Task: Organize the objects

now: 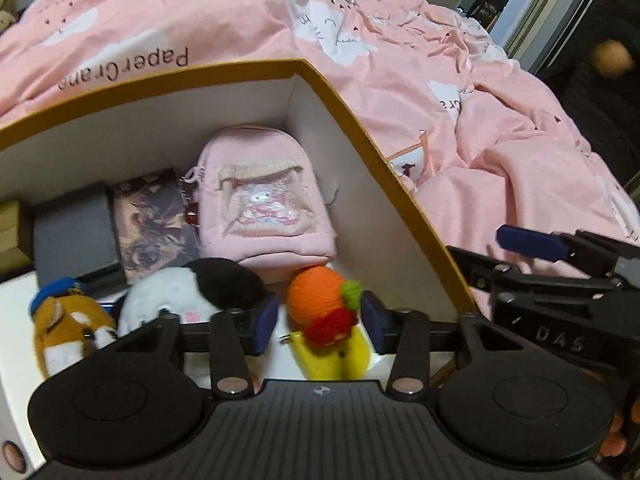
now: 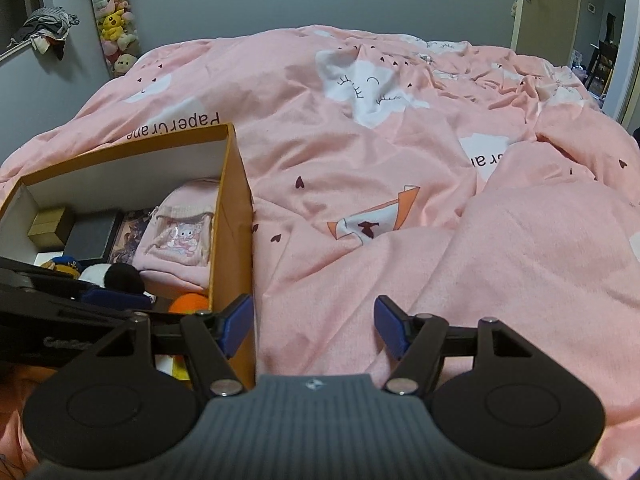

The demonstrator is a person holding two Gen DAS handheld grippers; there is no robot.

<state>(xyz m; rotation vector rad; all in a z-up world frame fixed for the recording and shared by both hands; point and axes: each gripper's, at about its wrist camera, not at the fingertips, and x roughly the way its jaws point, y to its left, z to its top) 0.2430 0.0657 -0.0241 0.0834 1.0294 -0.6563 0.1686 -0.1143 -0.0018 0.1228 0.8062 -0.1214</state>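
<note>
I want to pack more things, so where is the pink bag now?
The pink bag stands in the box's far right corner in the left wrist view, beside a dark printed card and behind the orange toy.

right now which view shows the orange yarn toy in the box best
The left wrist view. There the orange yarn toy sits close and whole between the left gripper's fingers, with its green tuft, red part and yellow piece all showing. In the right wrist view only an orange sliver peeks out behind the box wall.
</note>
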